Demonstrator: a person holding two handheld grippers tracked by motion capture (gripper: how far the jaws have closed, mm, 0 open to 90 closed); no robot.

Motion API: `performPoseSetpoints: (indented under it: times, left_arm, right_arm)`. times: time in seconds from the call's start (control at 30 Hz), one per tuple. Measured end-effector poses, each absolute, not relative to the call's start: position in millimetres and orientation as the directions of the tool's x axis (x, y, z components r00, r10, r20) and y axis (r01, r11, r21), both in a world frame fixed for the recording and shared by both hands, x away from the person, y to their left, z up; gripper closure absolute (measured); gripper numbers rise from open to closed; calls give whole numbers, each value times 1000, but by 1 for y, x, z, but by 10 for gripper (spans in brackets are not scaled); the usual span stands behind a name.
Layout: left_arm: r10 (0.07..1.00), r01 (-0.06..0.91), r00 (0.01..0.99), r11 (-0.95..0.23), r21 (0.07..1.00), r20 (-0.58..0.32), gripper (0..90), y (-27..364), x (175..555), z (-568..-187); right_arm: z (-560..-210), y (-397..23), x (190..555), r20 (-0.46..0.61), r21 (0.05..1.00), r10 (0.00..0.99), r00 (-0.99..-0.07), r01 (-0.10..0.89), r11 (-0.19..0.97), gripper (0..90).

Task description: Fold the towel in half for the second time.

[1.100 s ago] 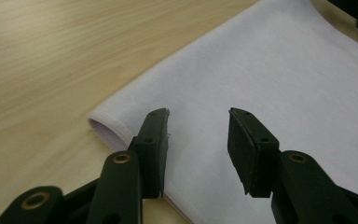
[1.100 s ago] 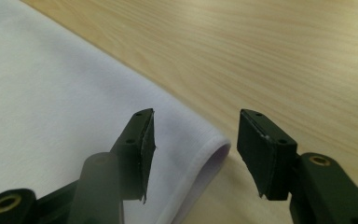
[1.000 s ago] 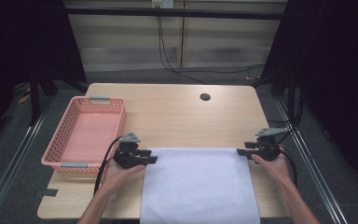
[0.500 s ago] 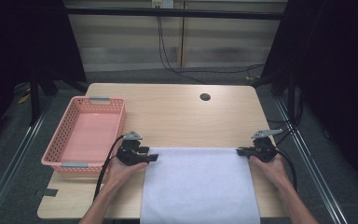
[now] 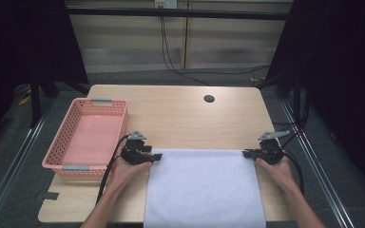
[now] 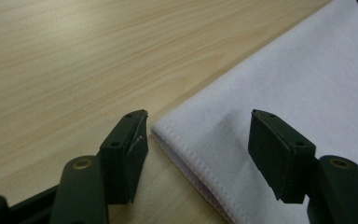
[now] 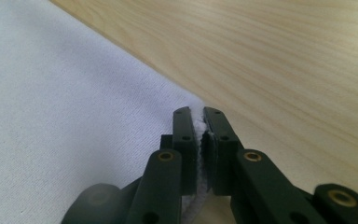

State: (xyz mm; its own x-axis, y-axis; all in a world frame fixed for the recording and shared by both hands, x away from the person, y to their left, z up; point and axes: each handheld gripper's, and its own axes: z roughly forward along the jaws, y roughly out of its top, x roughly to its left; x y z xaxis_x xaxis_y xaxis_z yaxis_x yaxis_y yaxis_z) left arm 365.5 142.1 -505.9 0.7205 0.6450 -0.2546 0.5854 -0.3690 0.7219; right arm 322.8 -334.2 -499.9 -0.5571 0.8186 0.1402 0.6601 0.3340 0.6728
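Note:
A white cloth (image 5: pixel 204 190) lies flat on the near half of the wooden table (image 5: pixel 180 118) and hangs over its front edge. My left gripper (image 5: pixel 158 156) is at the cloth's far left corner. In the left gripper view the gripper (image 6: pixel 198 126) is open. Its jaws have just been opening, and the hemmed corner of the cloth (image 6: pixel 284 70) lies between them untouched. My right gripper (image 5: pixel 245 153) is at the far right corner. Its jaws have just been closing, and in the right gripper view the gripper (image 7: pixel 199 112) is shut on the cloth's (image 7: pixel 51 93) corner.
A pink plastic basket (image 5: pixel 57 142) with nothing in it stands at the table's left, close to my left hand. A round cable hole (image 5: pixel 209 99) sits near the far edge. Bare wood stretches between the cloth and the far edge.
The left gripper has sunk slightly at the cloth's far left corner. The right hand has kept its place at the far right corner. The cloth lies as before.

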Motion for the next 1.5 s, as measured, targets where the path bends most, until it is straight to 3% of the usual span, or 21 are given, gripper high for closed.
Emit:
performPoseSetpoints:
  times: [0.27, 0.4, 0.5, 0.6, 0.8, 1.03, 1.5]
  left_arm:
    - [625, 548, 750, -402, 734, -217, 379, 133, 373, -507]
    - [613, 533, 763, -418, 736, -204, 509, 130, 377, -507]
    - [574, 524, 789, -438, 731, -222, 738, 127, 375, -508]
    - [567, 531, 790, -439, 724, -236, 806, 125, 372, -504]
    - [523, 502, 805, -347, 792, -281, 815, 129, 362, -475]
    - [505, 431, 826, -281, 857, -250, 814, 137, 357, -426]
    - [574, 455, 780, -245, 856, -250, 815, 140, 404, -412]
  right_arm:
    - [-500, -339, 324, 140, 670, 829, -541, 669, 323, 843]
    - [-501, -340, 325, 151, 674, 831, -536, 671, 310, 843]
    - [-501, -341, 326, 160, 676, 831, -532, 673, 301, 844]
    - [-500, -342, 325, 177, 683, 831, -527, 674, 282, 849]
    - [-480, -349, 320, 213, 742, 816, -537, 632, 223, 851]
    - [-452, -354, 318, 199, 798, 803, -561, 569, 199, 852]
    - [-420, -358, 355, 204, 826, 821, -533, 544, 148, 857]
